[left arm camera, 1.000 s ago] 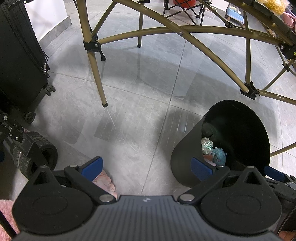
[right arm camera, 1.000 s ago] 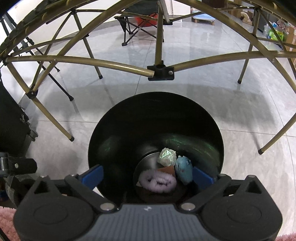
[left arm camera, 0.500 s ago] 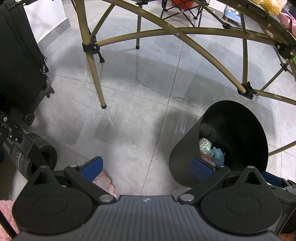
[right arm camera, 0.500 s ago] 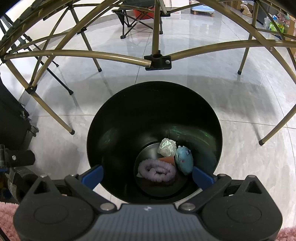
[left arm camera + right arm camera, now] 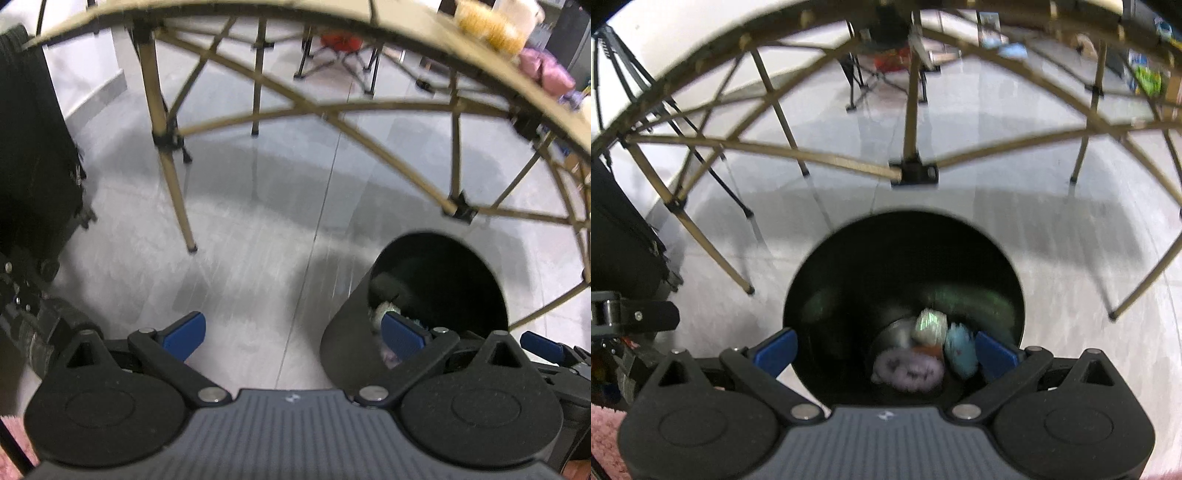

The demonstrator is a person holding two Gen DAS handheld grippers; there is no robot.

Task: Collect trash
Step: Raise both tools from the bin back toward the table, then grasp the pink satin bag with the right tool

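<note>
Grey floor tiles [image 5: 258, 229] spread under a folding bench's tan frame [image 5: 827, 158], with a black trash bin [image 5: 849, 280] standing below. Both the left claw [image 5: 291, 330] and right claw [image 5: 884, 349] are spread wide and empty. Inside the bin lie a fuzzy lilac ring [image 5: 907, 369], blue plush [image 5: 960, 350] and crumpled wrapper [image 5: 929, 323]: probably light and soft, best pinched mid-body.

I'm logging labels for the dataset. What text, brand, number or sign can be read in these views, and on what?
No readable words or numbers in either view.
Left gripper: a small pale emblem on its body, no letters.
Right gripper: the same emblem, no letters.
Bin and the trash in it: no legible print; blurred.
Colourful packages far back: too blurred to read.
</note>
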